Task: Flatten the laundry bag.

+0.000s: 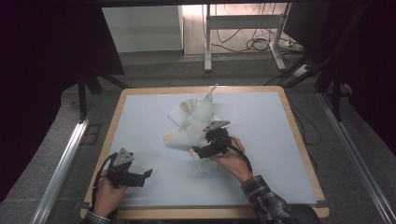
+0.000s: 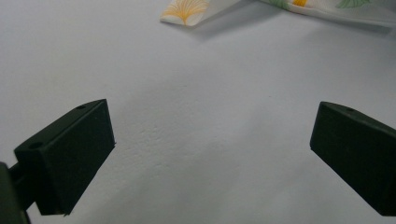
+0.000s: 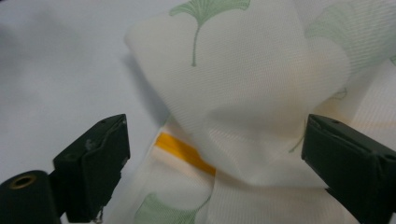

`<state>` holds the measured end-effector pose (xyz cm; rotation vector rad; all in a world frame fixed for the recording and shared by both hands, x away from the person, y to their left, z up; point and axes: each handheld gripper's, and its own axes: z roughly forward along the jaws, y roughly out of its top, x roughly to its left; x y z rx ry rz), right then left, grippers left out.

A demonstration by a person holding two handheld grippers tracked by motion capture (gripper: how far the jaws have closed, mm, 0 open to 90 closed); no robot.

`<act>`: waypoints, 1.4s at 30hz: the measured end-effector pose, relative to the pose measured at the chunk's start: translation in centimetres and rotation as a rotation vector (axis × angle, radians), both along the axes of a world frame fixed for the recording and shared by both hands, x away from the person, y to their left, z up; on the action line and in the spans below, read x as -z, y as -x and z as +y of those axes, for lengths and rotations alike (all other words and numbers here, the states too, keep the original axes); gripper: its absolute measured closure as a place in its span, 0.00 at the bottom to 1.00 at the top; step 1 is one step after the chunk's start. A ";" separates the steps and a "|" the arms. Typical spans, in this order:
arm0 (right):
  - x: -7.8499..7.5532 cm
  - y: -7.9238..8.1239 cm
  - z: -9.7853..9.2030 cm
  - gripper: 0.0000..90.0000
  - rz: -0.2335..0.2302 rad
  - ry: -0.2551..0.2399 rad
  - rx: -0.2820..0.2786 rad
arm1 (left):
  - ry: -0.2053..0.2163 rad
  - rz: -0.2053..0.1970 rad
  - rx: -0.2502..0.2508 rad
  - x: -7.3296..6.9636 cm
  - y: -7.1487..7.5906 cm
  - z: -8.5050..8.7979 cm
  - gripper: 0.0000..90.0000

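A white cloth (image 1: 194, 119) printed with green and orange leaves lies crumpled on the middle of the pale mat (image 1: 140, 116), one corner sticking up at the far side. My right gripper (image 1: 197, 151) hovers at the cloth's near edge. In the right gripper view it (image 3: 215, 140) stands open, with a fold of the cloth (image 3: 243, 84) and an orange stripe between the jaws, which do not pinch it. My left gripper (image 1: 145, 176) is at the near left, open over bare mat (image 2: 212, 123). A cloth corner (image 2: 187, 9) lies ahead of it.
The mat covers a wood-edged table (image 1: 299, 140). Metal rails (image 1: 65, 158) run along both sides on the floor. Beyond the far edge stand white desk legs (image 1: 208, 42) with loose cables (image 1: 257, 44). Bare mat lies left and right of the cloth.
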<state>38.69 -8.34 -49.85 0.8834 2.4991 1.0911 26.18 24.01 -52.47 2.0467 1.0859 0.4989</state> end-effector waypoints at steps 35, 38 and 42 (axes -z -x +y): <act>-4.8 -2.5 -4.8 0.95 0.032 -0.026 0.093 | -0.029 0.009 0.007 0.1 -0.1 -0.4 0.00; -5.4 -2.6 -6.1 0.95 0.026 -0.016 0.112 | -0.033 0.007 0.007 0.1 -0.1 -0.4 0.00; -6.3 -3.1 -8.4 0.95 0.000 0.002 0.173 | -0.034 0.005 0.007 0.1 -0.1 -0.4 0.00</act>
